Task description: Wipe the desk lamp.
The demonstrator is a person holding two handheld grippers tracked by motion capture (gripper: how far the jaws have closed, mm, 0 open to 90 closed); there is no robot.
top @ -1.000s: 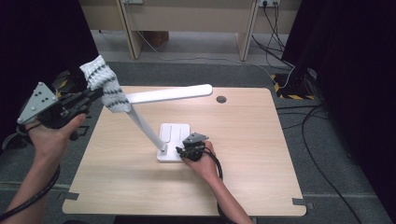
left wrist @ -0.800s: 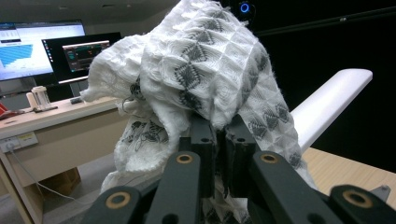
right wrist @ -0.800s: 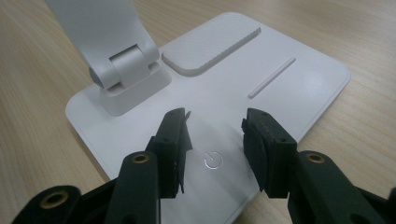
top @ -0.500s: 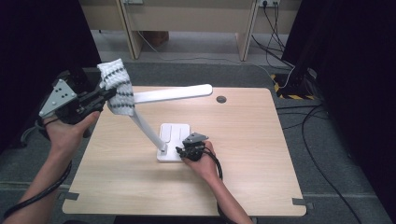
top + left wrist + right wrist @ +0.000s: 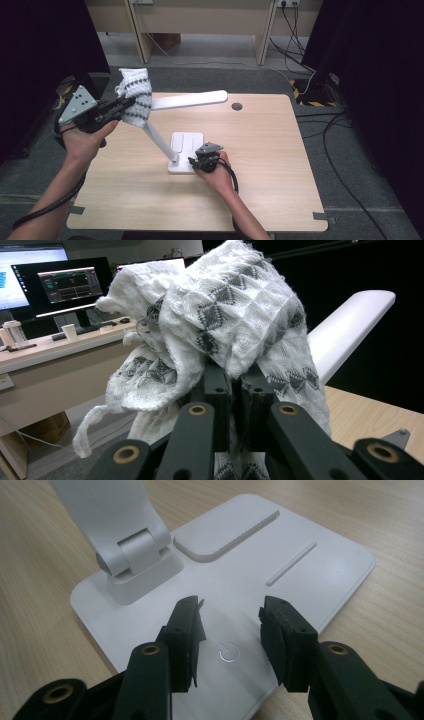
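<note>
A white desk lamp stands on the table, its flat base (image 5: 186, 150) near the middle and its long head (image 5: 190, 100) reaching right from a slanted arm. My left gripper (image 5: 119, 106) is shut on a white cloth with grey diamond patterns (image 5: 135, 97), held in the air against the lamp's elbow. In the left gripper view the cloth (image 5: 220, 325) bunches over the closed jaws, with the lamp head (image 5: 350, 325) behind it. My right gripper (image 5: 196, 161) is open, resting on the base's front edge. Its jaws straddle the round power button (image 5: 229, 653), with the lamp's hinge (image 5: 135, 555) ahead.
The wooden table (image 5: 260, 165) has a round cable hole (image 5: 237, 106) near its back edge. Cables trail on the grey floor at the right (image 5: 330, 120). A long desk with monitors (image 5: 65, 285) stands beyond the table.
My left gripper has carried the cloth rightwards from beyond the table's left edge, up to the lamp's elbow. The right gripper has stayed on the lamp base.
</note>
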